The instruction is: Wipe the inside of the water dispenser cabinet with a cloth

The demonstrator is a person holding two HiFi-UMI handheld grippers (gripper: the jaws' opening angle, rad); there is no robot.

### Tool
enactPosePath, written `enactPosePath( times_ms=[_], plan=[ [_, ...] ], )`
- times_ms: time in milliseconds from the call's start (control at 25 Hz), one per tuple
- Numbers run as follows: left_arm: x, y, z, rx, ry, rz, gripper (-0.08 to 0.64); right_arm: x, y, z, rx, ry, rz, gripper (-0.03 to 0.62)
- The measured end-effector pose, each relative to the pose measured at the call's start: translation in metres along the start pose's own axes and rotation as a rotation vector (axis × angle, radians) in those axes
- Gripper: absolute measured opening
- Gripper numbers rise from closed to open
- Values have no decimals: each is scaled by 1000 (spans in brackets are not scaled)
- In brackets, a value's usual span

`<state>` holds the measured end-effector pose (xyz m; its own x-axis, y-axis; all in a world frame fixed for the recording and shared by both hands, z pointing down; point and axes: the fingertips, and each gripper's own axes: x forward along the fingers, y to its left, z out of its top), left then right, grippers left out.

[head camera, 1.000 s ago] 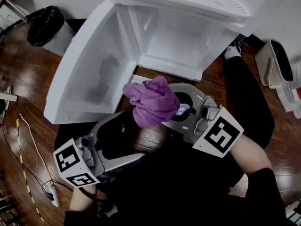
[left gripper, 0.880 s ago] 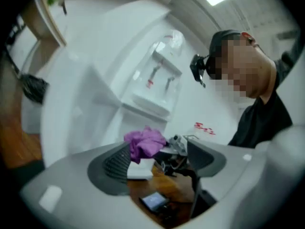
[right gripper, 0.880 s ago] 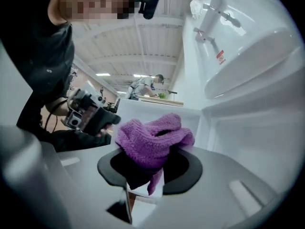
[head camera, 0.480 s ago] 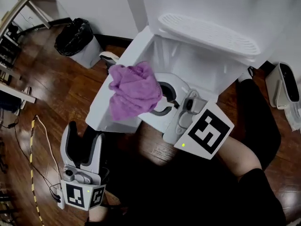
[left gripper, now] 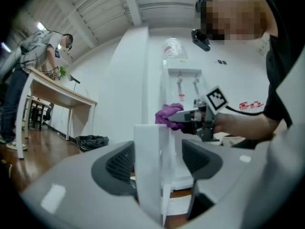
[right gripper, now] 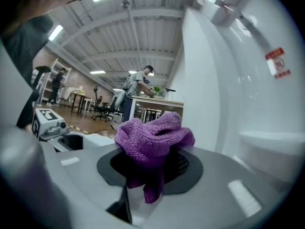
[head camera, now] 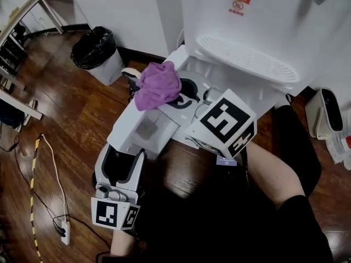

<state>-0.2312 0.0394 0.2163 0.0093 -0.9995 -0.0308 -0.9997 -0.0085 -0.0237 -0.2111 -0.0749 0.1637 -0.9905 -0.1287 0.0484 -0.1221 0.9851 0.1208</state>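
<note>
The right tongs (head camera: 174, 98) are clamped on a purple cloth (head camera: 158, 84), held up in front of the white water dispenser (head camera: 263, 15), outside the cabinet and above its open door (head camera: 143, 129). The cloth is a bunched lump with no clear long axis; in the right gripper view most of it mounds above the pads and one short tail hangs straight down between them. These tongs lie level and, in the head view, point to the upper left, toward a bin lined with a black bag (head camera: 96, 51) on the wooden floor (head camera: 66, 119).

The left tongs (head camera: 124, 152) sit lower and point at the door's free edge. Their jaws have just been opening. The door panel stands upright between them, with a gap showing at the right pad, so they do not grip it.
</note>
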Motion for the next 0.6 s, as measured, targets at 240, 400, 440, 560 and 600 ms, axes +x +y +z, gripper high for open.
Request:
enactPosePath(
  times_ms=[240, 400, 440, 560, 600],
  plan=[
    [-14, -18, 1, 12, -29, 15, 248, -11, -41, -3, -14, 96, -82, 133],
    [-22, -43, -6, 81, -7, -21, 201, -24, 82, 15, -117, 168, 354, 133],
    [-22, -47, -8, 86, 2, -22, 202, -30, 109, 17, -142, 185, 437, 133],
    [-23, -57, -9, 60, -10, -30, 198, -32, 127, 19, -174, 183, 474, 133],
    [-23, -61, -9, 53, -13, -38, 196, -27, 113, 18, -167, 182, 425, 133]
  ],
)
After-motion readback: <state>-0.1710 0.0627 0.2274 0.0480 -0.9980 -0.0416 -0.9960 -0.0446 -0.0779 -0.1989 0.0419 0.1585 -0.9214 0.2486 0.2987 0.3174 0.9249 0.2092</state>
